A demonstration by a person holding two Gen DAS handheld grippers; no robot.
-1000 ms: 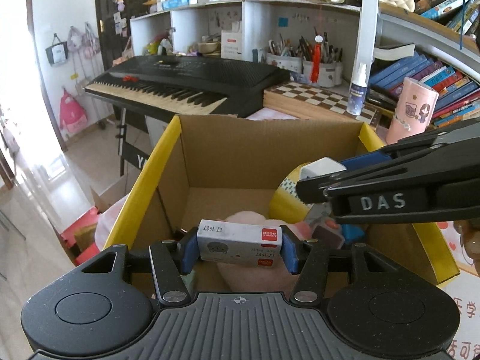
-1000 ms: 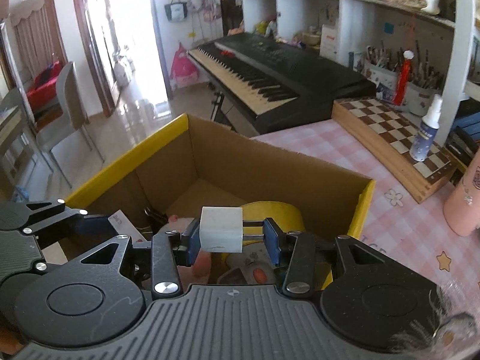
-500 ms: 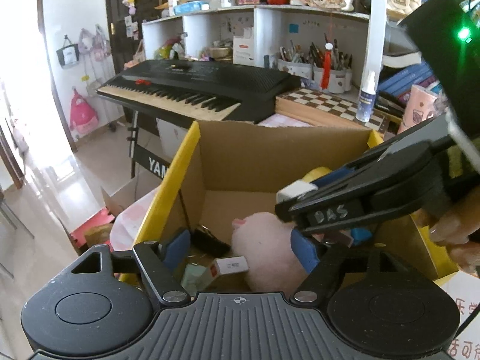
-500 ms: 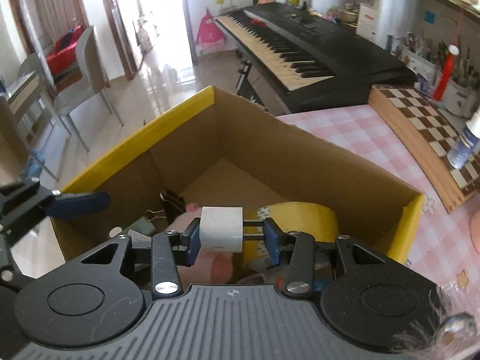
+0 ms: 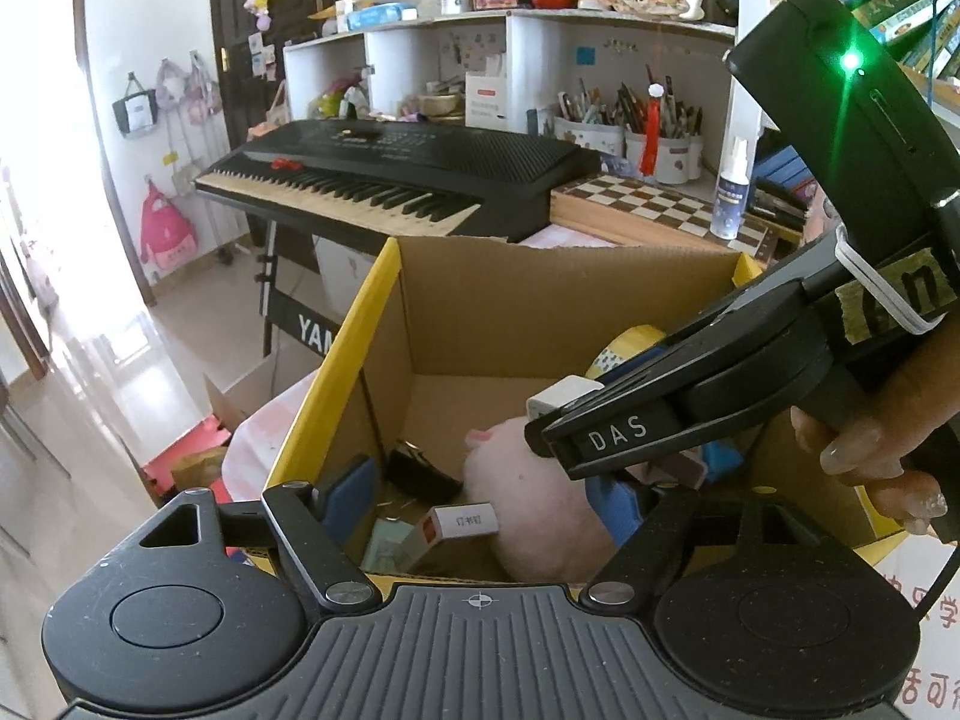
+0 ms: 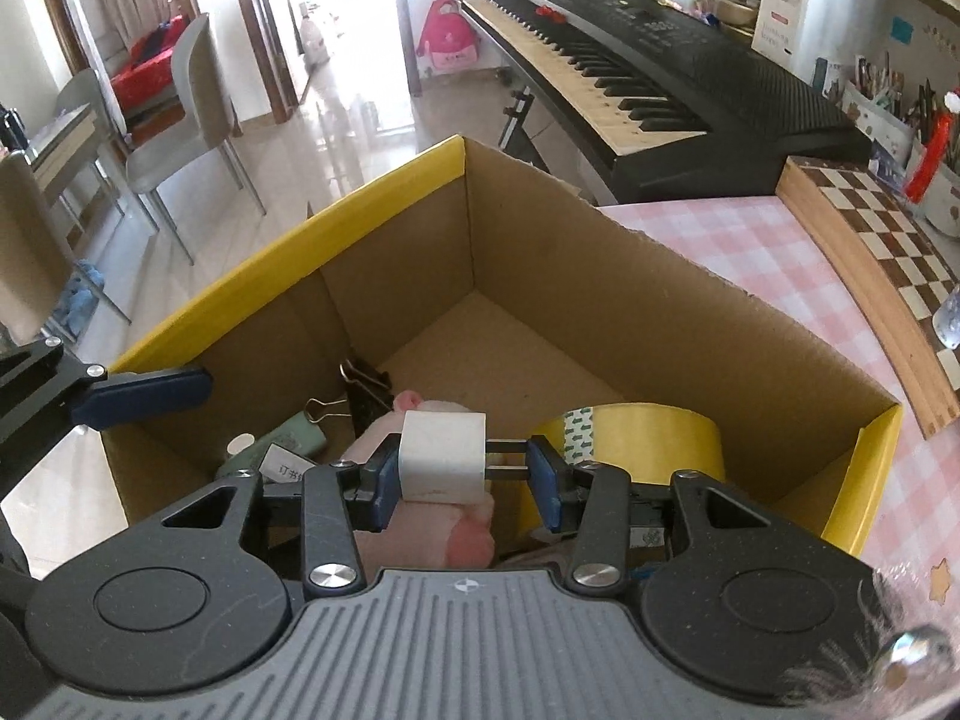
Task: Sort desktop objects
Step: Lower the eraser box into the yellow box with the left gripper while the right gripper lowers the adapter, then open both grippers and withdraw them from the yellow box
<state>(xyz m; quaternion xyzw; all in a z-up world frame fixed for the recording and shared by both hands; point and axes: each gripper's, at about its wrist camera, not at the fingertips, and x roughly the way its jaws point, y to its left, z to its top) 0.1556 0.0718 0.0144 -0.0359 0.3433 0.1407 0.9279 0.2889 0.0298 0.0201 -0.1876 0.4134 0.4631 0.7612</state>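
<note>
white charger cube [image 6: 443,451] in closed right tongs [image 6: 465,474]; staple box [image 5: 459,523] beneath open left tongs [image 5: 480,495] in left view alone

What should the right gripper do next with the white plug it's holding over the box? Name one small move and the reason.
Probably open the right gripper and let the white plug drop. It is pinched by its prongs, already inside the cardboard box's rim, just above the pink plush and tape roll. The left gripper is open and empty beside it.

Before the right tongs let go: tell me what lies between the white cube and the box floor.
In the right wrist view, the pink plush toy lies directly under the white cube held over the cardboard box.
</note>
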